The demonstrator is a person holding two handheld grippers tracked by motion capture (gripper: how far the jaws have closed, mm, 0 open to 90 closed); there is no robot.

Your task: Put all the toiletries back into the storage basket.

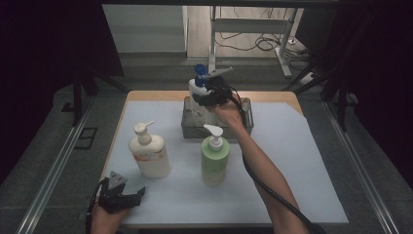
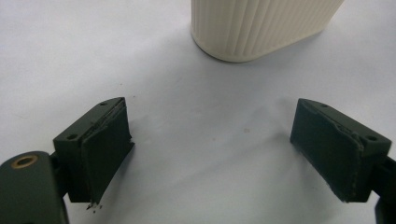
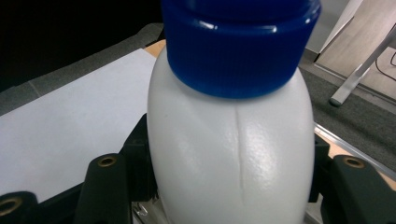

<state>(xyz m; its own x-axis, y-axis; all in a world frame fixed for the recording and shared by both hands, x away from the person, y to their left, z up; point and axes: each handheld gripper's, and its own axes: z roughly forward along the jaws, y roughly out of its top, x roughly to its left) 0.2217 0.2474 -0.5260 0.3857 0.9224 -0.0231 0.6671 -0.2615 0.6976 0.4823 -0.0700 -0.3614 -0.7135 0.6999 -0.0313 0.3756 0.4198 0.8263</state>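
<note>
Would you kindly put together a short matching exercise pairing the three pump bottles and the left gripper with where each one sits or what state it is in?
Column A
1. cream bottle
2. green bottle
3. blue-capped bottle
4. left gripper

Column B
a. clamped between the right gripper's jaws, over the metal tray
b. open, holding nothing, near the table's front left edge
c. upright just in front of the tray
d. upright on the left part of the white mat

Pairs: 1-d, 2-c, 3-a, 4-b

Cream pump bottle (image 1: 149, 152); green pump bottle (image 1: 214, 158); grey tray (image 1: 248, 119).
</note>
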